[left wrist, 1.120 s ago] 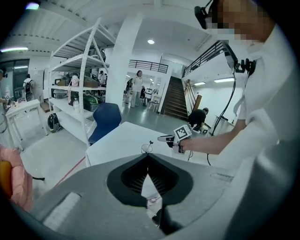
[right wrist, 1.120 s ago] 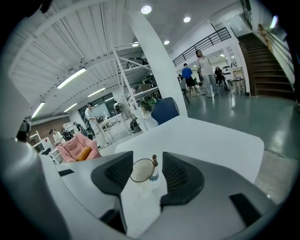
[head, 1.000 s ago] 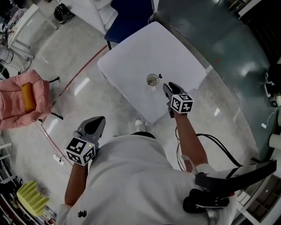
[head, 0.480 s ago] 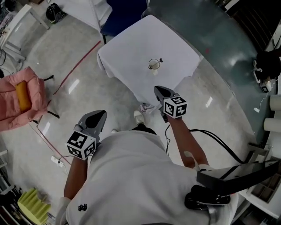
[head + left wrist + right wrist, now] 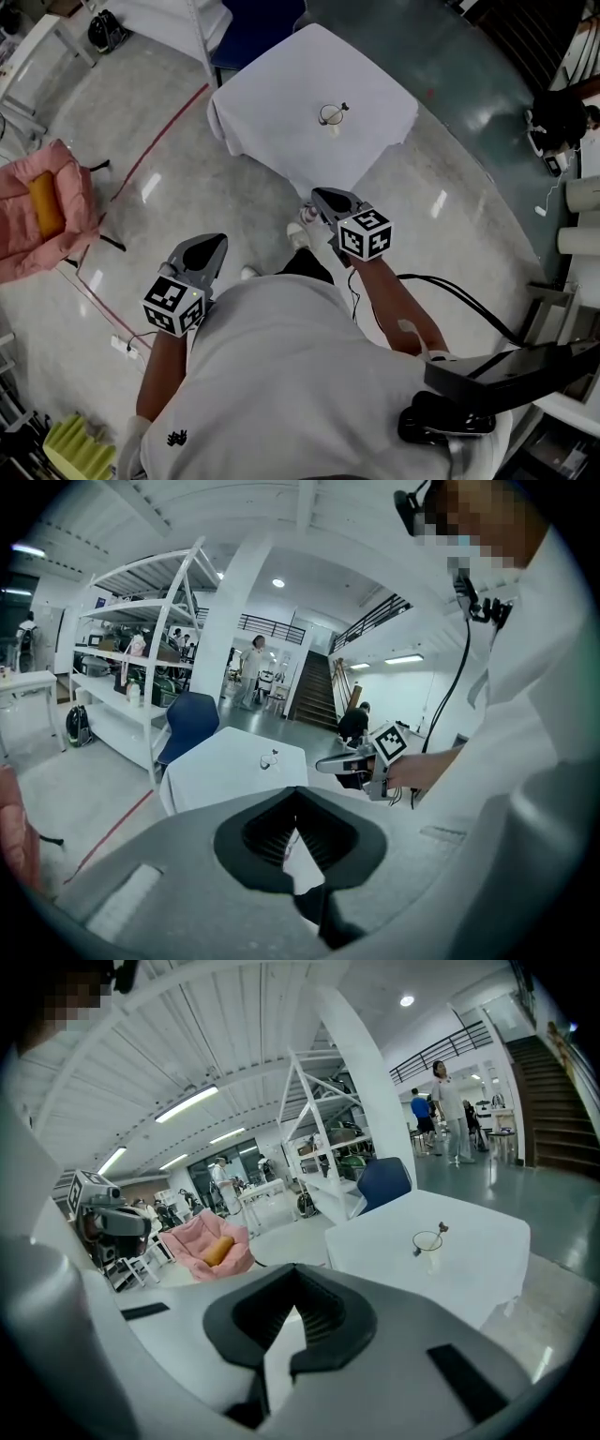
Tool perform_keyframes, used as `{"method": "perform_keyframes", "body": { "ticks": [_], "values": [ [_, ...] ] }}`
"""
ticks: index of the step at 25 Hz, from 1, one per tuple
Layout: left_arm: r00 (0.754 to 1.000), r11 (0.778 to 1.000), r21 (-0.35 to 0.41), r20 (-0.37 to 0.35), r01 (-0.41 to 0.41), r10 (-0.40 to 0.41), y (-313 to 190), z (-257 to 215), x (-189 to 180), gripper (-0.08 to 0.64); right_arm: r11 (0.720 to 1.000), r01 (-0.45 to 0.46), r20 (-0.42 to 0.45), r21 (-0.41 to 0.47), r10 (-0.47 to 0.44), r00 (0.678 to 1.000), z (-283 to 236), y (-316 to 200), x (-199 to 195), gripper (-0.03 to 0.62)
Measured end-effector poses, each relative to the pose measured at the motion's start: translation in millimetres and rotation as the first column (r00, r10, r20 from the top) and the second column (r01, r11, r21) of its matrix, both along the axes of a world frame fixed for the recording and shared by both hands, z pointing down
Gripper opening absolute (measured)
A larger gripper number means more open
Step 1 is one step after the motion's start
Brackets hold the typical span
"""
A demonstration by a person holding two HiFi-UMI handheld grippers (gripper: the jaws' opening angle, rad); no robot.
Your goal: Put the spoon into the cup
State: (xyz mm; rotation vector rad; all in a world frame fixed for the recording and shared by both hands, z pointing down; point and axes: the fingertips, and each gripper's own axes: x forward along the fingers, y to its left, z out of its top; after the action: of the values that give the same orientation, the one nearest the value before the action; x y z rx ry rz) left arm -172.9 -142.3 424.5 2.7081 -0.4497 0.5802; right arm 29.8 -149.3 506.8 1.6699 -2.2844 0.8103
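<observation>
- The left tool [image 5: 212, 246] is held close in by the person, over the floor, its jaws pressed together with nothing between them.
- The right tool [image 5: 321, 199] reaches a little further out, also over the floor and short of the bench's near edge. Its jaws are pressed together and empty too.
- The task looks finished, so the step in hand is simply standing clear. It is best done by keeping both tools off the cloth and away from the bench edge, so nothing gets jogged, and there is nothing left to pinch.
- The bench [image 5: 281, 94], under a white cloth, lies ahead of both tools and touches neither.
- The cup [image 5: 329, 115] stands upright near the bench's middle.
- The spoon [image 5: 341, 108] sits in it, its handle leaning out over the rim.
- Both are well apart from the tools, beyond the right tool's tip and nearer to it than to the left.
</observation>
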Motion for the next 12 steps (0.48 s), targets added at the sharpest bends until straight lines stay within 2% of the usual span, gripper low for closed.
{"method": "perform_keyframes", "body": {
  "ticks": [7,12],
  "values": [
    [0.999,0.999,-0.014,-0.023,-0.037,0.036,20.3,3.8,-22.9,0.009,0.998,0.066,-0.04,0.016,-0.066,0.997,-12.2,22.8,-56.3,0.008],
    [0.999,0.999,-0.021,-0.035,-0.029,0.029,29.8,7.5,-37.7,0.009,0.997,0.076,-0.041,0.015,-0.075,0.996,-12.7,40.5,-73.7,0.008]
  ]
}}
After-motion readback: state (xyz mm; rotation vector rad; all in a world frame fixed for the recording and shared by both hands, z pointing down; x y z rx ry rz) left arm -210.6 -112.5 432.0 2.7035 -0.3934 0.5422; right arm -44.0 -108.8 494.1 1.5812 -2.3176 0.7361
